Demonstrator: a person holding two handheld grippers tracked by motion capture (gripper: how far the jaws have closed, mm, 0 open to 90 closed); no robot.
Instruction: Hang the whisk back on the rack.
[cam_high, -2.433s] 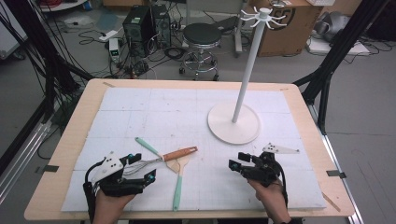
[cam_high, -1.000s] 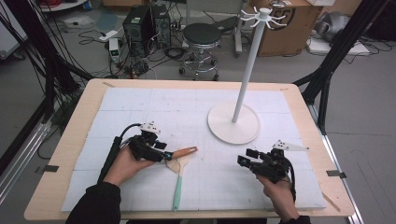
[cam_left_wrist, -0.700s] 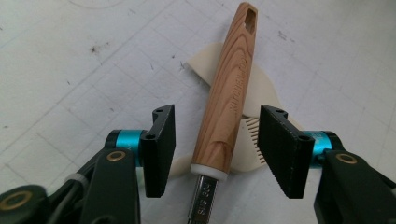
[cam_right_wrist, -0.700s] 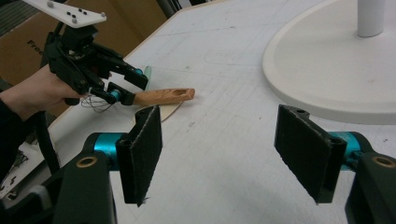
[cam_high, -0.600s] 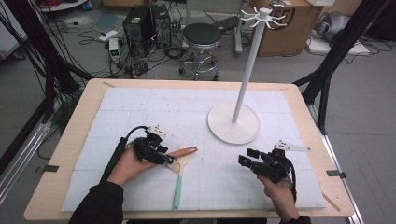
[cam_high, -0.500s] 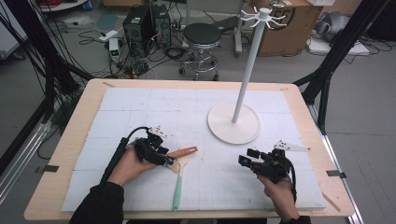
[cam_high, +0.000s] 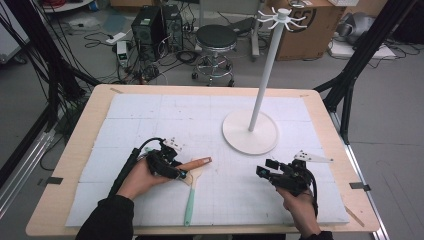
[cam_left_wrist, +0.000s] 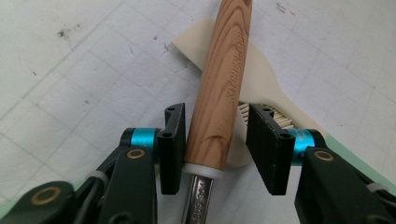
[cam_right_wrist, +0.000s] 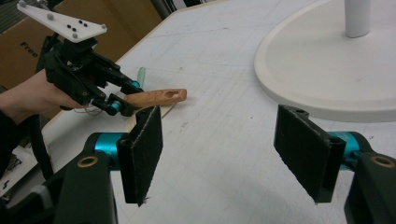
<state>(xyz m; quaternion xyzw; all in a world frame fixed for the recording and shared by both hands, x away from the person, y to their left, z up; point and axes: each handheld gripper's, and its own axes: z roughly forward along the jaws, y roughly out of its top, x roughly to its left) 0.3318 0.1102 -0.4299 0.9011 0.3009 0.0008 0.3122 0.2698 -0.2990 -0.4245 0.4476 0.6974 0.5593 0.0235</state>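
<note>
A utensil with a wooden handle (cam_high: 196, 163) (cam_left_wrist: 219, 88) and a metal shaft lies on the white mat (cam_high: 210, 120), across the cream head of a green-handled spatula (cam_high: 189, 200). My left gripper (cam_high: 181, 172) (cam_left_wrist: 215, 149) straddles the bottom of the wooden handle. Its jaws have just been closing; the left pad (cam_left_wrist: 173, 144) sits against the wood and a small gap shows at the right pad (cam_left_wrist: 266, 149). My right gripper (cam_high: 265, 167) (cam_right_wrist: 219, 154) hovers open and empty over the mat's right front. It faces the left gripper (cam_right_wrist: 116, 103) and the handle (cam_right_wrist: 156, 97).
A white hook stand rises from its round base (cam_high: 250, 132) (cam_right_wrist: 327, 70) at the right middle of the mat, with its pole (cam_high: 264, 75) topped by hooks. A green tip (cam_right_wrist: 140, 73) pokes out behind the left gripper. The wooden table edge (cam_high: 75, 150) frames the mat.
The left hand has come forward from the table's front edge to the wooden handle, and its jaws have narrowed around it. The right hand shifted slightly right and has since held still.
</note>
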